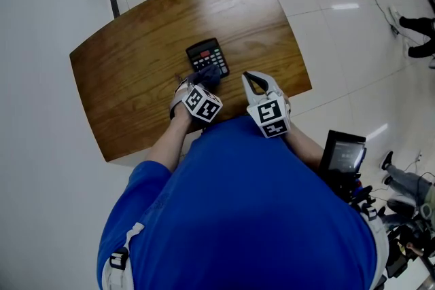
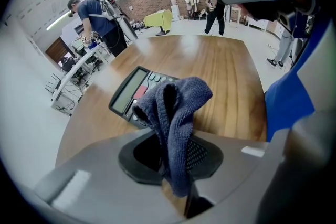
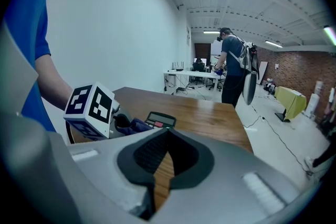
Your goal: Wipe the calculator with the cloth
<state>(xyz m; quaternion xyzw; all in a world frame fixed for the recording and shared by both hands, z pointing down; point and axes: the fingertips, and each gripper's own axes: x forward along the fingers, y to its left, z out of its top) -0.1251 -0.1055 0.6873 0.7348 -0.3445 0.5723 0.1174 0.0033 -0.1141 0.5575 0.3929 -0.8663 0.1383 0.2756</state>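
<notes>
Head view shows the left gripper at the near edge of the black desk calculator, which lies on the wooden table. Its jaws are clamped on a dark blue microfibre cloth, whose bunched end hangs over the calculator's near keys. Just right of the calculator and nearer the person, the right gripper hovers clear of it, jaws pressed together on nothing, with only wood grain behind them.
</notes>
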